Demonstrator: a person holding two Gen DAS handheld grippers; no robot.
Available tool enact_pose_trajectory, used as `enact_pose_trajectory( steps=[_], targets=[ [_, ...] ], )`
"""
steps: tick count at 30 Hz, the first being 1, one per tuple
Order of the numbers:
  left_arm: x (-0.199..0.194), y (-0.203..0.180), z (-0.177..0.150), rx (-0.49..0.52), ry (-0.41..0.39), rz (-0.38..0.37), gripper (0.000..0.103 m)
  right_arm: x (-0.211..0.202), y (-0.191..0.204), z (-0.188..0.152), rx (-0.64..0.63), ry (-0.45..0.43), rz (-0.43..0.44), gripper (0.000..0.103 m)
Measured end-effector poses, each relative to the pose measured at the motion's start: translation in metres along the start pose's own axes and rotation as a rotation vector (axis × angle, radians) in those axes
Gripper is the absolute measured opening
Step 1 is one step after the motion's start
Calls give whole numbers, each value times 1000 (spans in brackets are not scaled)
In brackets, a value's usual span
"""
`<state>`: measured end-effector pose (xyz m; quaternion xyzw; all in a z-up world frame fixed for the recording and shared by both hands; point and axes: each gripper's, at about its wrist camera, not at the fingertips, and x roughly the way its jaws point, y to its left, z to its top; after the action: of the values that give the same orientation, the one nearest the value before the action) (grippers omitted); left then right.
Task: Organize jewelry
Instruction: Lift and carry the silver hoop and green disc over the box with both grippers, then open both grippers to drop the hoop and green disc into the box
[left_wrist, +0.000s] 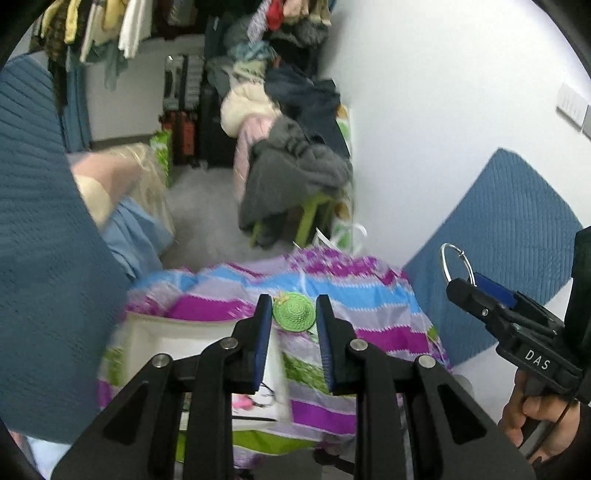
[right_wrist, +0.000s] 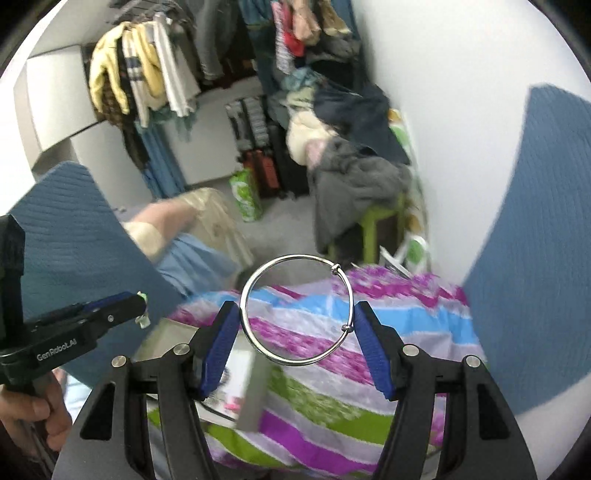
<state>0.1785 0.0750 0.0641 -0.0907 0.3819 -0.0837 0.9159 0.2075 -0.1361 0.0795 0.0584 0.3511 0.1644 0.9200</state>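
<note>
The left tool (left_wrist: 293, 306) is pinching a small green straw-hat ornament (left_wrist: 293, 311) between its blue pads, the jaws drawn close and clamped on the hat's brim at both sides. The hat is sitting high between the fingertips, above a striped quilt (left_wrist: 369, 291) in purple, blue, white and green that is covering the bed. Below the left tool, a white box (left_wrist: 184, 339) is lying on the quilt, with a pink trinket and a thin dark loop blurred inside it; what these are cannot be told.

The right tool (right_wrist: 297, 317) is holding a silver ring bangle (right_wrist: 297, 308) with two small beads on its wire. Its jaws are standing fairly wide, the blue pads pressing on the bangle's left and right edges, so the hoop is spanning the gap and facing the camera. In the left wrist view the same bangle is sticking up from the right tool's tips at the frame's right edge, with a hand (left_wrist: 535, 421) gripping the handle below.

Beyond the bed, a heap of clothes (right_wrist: 354, 177) is covering a green stool (right_wrist: 380, 221), and garments are hanging on a rack (right_wrist: 147, 81) by the white wall.
</note>
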Motion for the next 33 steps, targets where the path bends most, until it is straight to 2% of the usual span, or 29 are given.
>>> enact_pose_trajectory(
  steps=[5, 10, 15, 27, 33],
  targets=[
    [-16, 42, -10, -36, -25, 49, 25, 15, 41, 1, -44, -6, 48, 62],
    [-9, 82, -29, -79, -4, 84, 25, 55, 72, -21, -72, 68, 91, 62],
    [13, 116, -52, -111, 45, 102, 25, 97, 92, -52, -74, 144, 87, 62],
    [86, 154, -108, -159, 214, 64, 25, 173, 104, -112, -98, 321, 52, 62],
    [101, 163, -122, -171, 260, 63, 25, 193, 103, -128, -96, 367, 35, 62]
  ],
)
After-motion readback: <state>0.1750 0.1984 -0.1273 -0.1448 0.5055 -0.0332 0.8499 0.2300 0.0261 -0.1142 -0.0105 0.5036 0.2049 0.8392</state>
